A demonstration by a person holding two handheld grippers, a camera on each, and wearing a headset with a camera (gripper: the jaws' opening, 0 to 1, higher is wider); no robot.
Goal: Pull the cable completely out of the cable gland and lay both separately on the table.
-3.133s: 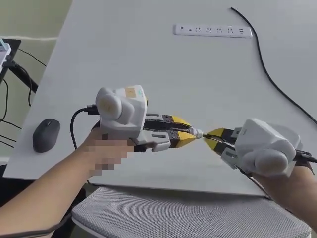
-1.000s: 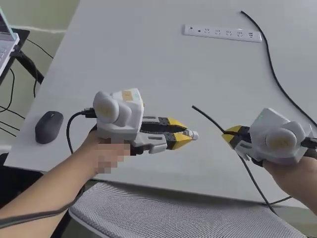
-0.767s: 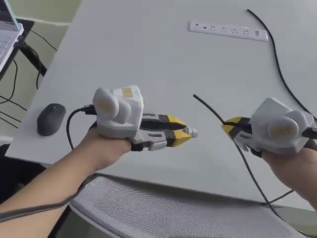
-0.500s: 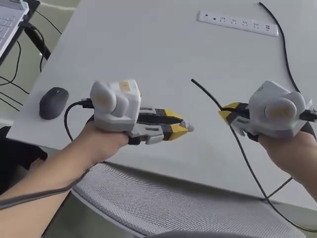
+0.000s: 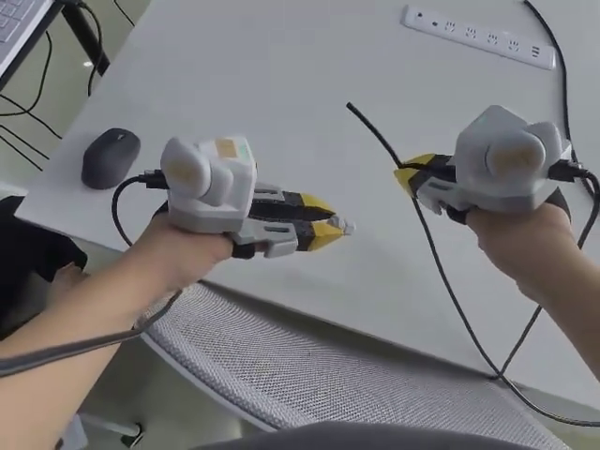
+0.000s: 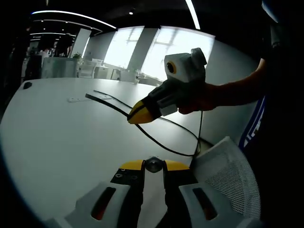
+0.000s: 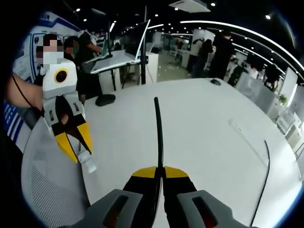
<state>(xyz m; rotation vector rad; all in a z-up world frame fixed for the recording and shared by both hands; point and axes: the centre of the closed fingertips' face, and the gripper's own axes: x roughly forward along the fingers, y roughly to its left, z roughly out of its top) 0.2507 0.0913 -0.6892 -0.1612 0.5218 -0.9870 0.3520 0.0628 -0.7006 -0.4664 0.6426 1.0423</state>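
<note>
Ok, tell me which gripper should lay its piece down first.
Right, probably. The right gripper, shut on the cable, hangs well over the table; the left gripper, holding the cable gland, sits nearer the front edge.

The cable (image 5: pixel 375 137) is now out of the cable gland (image 5: pixel 346 226), the right gripper (image 5: pixel 403 175) drawn away.
</note>
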